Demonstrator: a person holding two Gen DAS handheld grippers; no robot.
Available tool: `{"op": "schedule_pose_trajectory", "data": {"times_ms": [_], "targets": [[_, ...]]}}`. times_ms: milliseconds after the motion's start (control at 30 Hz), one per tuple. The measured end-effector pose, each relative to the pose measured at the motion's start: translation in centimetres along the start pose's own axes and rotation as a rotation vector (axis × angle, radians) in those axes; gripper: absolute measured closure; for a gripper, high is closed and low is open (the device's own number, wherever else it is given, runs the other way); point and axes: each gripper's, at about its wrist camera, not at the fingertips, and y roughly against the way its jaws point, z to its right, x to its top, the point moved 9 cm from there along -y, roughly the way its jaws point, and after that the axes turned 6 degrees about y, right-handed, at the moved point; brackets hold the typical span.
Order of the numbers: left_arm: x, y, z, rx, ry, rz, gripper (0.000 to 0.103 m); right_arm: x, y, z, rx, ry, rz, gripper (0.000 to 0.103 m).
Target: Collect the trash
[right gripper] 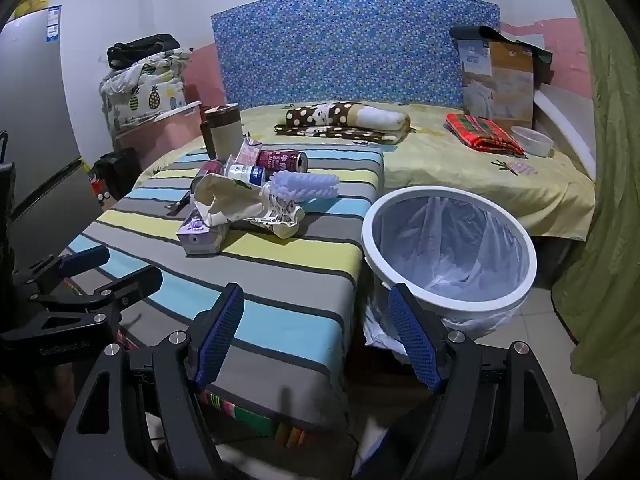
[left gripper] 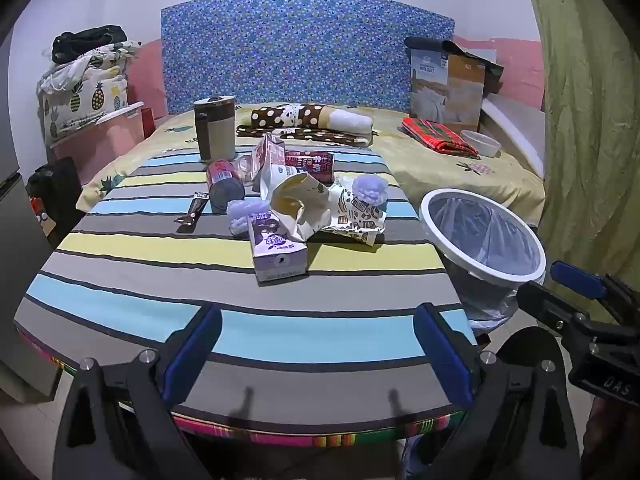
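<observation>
Both grippers hang at the near edge of the striped table (left gripper: 160, 264), each with its blue pads spread wide and nothing between them: the left gripper (left gripper: 318, 346) faces the middle of the table, the right gripper (right gripper: 316, 334) sits over the table's right corner, beside the bin. The trash lies in a loose heap toward the far half of the table: a purple carton (left gripper: 278, 250) nearest, a crumpled paper bag (left gripper: 316, 208) touching it, two pale foam pieces (left gripper: 370, 188), a red can (left gripper: 224, 184) on its side, a second can (left gripper: 310, 164) behind, and a small dark wrapper (left gripper: 194, 210) to the left. A white-rimmed bin (right gripper: 450, 248) with a clear liner stands just off the table's right side
</observation>
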Motion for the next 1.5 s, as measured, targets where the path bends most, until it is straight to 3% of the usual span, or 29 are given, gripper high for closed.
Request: {"op": "schedule_pose_trajectory", "data": {"times_ms": [1500], "targets": [[-0.03,0.46,0.52,-0.008,0.004,0.006,0.005,0.06,-0.19,0.06,-0.011,0.011,-0.007,0.027]]}}
